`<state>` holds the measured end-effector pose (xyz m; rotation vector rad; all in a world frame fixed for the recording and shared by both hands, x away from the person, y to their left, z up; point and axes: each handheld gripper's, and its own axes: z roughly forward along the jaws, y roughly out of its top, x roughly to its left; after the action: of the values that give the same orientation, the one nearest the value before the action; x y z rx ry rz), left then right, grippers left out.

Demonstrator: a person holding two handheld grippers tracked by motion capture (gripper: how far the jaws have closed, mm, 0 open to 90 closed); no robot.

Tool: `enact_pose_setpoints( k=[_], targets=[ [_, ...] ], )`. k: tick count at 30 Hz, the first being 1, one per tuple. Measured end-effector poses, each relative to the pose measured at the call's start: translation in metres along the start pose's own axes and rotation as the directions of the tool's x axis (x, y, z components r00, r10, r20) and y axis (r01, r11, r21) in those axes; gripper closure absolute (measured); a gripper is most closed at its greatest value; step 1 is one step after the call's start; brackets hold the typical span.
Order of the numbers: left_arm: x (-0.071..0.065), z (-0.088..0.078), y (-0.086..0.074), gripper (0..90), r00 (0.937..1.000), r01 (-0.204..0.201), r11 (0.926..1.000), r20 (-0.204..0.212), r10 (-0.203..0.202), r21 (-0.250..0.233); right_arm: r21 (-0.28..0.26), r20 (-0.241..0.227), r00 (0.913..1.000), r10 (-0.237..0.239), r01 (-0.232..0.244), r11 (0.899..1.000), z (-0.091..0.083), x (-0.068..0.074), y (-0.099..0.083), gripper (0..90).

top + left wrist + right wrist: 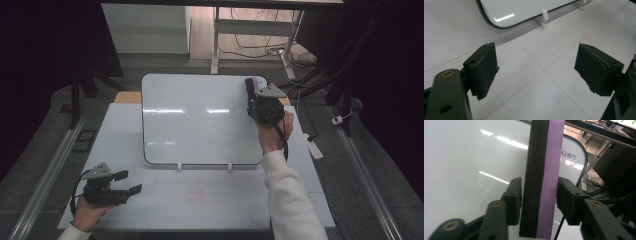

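A white whiteboard (200, 120) stands tilted on small white feet at the back of the white table (210, 195). An eraser (251, 86) with a black foam face and a purple back (541, 157) rests against the board's upper right corner. My right gripper (254, 95) reaches up to it; its jaws flank the eraser (539, 192) with the pads close at either side, not visibly pressing. My left gripper (131, 182) hovers over the table's front left, jaws wide apart with nothing between them (536, 72). The board's lower corner (506, 15) lies ahead of it.
Faint red marks (586, 38) stain the table in front of the board. Two white clip feet (180, 166) hold the board's lower edge. Metal rails (50, 170) run along both sides of the table. Desk legs and cables (260, 47) lie behind.
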<state>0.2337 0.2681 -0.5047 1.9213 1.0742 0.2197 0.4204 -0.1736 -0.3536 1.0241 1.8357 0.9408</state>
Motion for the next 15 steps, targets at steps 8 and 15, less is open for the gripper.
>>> enact_pose_setpoints(
  k=[8,15],
  targets=[
    [0.002,-0.001,-0.001,19.2,1.0000,0.001,1.0000,-0.004,-0.001,-0.002,-0.047,-0.099,0.9949,0.021,-0.025,0.999,-0.026,-0.006,-0.021,46.5],
    [0.003,0.002,-0.001,19.2,1.0000,-0.002,1.0000,-0.006,0.002,0.002,-0.028,-0.226,0.9732,0.041,-0.049,0.998,-0.052,-0.013,-0.074,43.4]
  ],
)
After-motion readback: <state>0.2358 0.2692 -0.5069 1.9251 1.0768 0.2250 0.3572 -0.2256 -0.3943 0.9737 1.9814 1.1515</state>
